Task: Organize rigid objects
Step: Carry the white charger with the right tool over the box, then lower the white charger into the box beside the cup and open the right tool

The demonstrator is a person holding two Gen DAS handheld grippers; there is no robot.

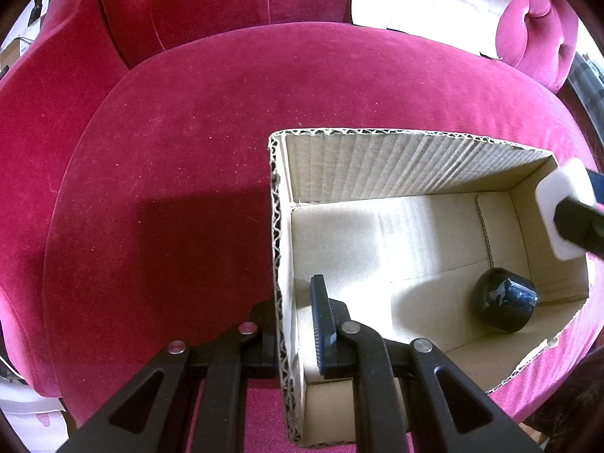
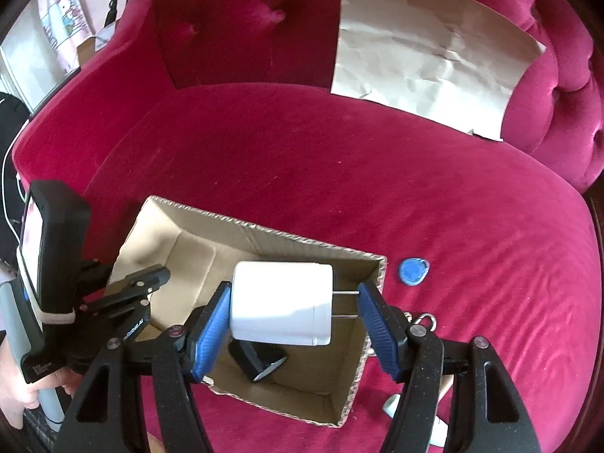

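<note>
A home living room, it seems: a tufted crimson velvet sofa [image 2: 339,173] fills the view, with a cartoon-print curtain [image 2: 62,19] hanging behind its arm.

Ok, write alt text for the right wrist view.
The right gripper holds a white plug adapter by its body and prongs over an open cardboard box on a red velvet sofa. A black object lies inside; the left gripper clamps the box's far wall.
</note>
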